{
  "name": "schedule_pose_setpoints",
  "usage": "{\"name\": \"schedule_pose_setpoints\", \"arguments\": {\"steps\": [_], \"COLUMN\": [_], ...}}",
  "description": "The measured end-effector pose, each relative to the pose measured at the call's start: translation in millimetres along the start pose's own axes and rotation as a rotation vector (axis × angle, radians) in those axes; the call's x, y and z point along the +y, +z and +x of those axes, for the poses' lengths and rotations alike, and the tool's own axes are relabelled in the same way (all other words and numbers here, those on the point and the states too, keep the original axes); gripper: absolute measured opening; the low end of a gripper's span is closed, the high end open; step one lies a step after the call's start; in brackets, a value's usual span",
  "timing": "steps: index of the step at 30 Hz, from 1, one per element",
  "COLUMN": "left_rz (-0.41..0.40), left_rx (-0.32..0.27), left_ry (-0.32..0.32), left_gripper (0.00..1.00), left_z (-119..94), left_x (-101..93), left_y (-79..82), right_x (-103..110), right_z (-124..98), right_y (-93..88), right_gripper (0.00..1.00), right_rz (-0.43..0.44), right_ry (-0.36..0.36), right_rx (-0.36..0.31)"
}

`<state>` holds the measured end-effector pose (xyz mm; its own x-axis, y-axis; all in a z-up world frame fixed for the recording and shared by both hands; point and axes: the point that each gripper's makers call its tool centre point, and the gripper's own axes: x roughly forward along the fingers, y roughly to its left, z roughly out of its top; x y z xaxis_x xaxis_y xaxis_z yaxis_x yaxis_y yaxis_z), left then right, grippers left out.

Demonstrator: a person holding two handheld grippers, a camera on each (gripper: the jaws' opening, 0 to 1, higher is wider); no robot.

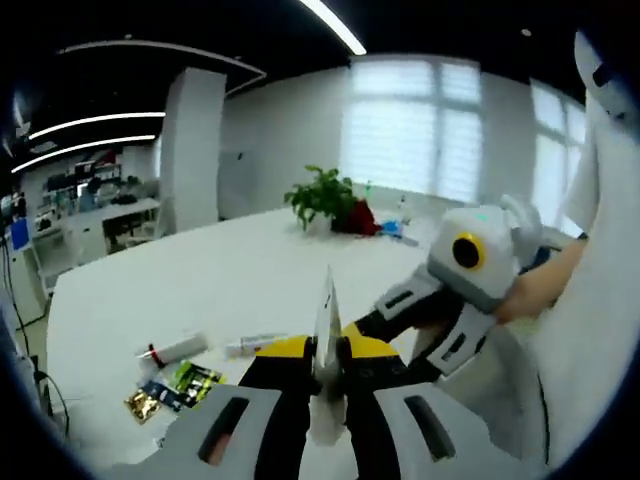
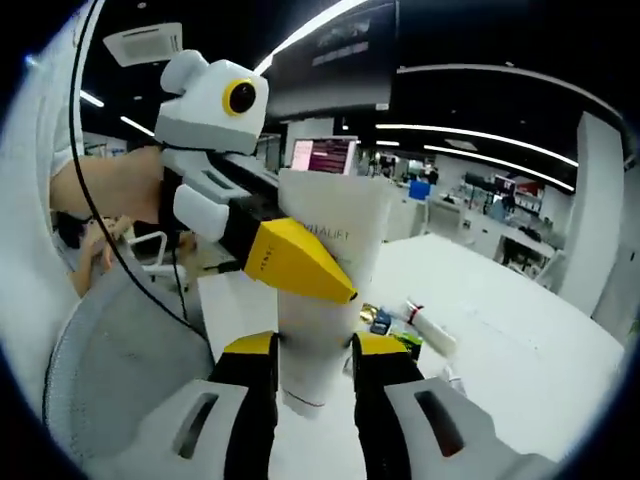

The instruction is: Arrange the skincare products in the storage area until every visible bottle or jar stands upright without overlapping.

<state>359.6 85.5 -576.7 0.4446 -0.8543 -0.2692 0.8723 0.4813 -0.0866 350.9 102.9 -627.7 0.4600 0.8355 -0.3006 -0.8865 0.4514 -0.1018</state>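
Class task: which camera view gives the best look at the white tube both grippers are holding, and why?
The right gripper view: the white tube faces the camera broadside, lettering visible, between the right gripper and left gripper. The left gripper view shows the tube edge-on, a thin sliver.

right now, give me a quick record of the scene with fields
held item: white tube, upright, faint lettering
right claw: shut on the white tube near its base
left claw: yellow tip against the tube's front; in the left gripper view shut on its thin edge
table: white, holds a small white tube, sachets, a potted plant
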Motion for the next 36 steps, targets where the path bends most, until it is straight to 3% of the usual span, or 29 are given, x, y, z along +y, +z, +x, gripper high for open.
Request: {"name": "schedule_pose_setpoints", "arguments": {"steps": [3,7,11,14,20,23,36], "left_rz": [0.099,0.239,0.243,0.261,0.263,0.245,0.175], "left_rx": [0.009,0.052,0.063,0.061,0.064,0.068,0.148], "left_ry": [-0.101,-0.207,-0.318,-0.360,-0.395,-0.393,-0.363], "left_gripper": [0.08,0.08,0.08,0.08,0.08,0.08,0.08], "left_z": [6,12,21,29,48,61,107], "left_x": [-8.8,-19.2,-30.1,-28.5,-22.6,-14.6,25.1], "left_y": [11.2,11.4,9.0,4.3,-5.0,-9.6,-52.2], "right_x": [-4,-8,-12,-13,-26,-39,-82], "right_z": [-7,-14,-19,-18,-14,-10,16], "right_y": [4.8,2.7,-3.0,-10.3,-25.7,-36.0,-91.9], "right_gripper": [0.27,0.24,0.22,0.21,0.20,0.19,0.19], "right_rz": [0.005,-0.013,-0.019,-0.035,-0.051,-0.059,-0.046], "right_ry": [0.064,0.148,0.221,0.265,0.274,0.245,0.215], "right_rx": [-0.028,-0.016,-0.007,0.011,0.053,0.088,0.216]}}
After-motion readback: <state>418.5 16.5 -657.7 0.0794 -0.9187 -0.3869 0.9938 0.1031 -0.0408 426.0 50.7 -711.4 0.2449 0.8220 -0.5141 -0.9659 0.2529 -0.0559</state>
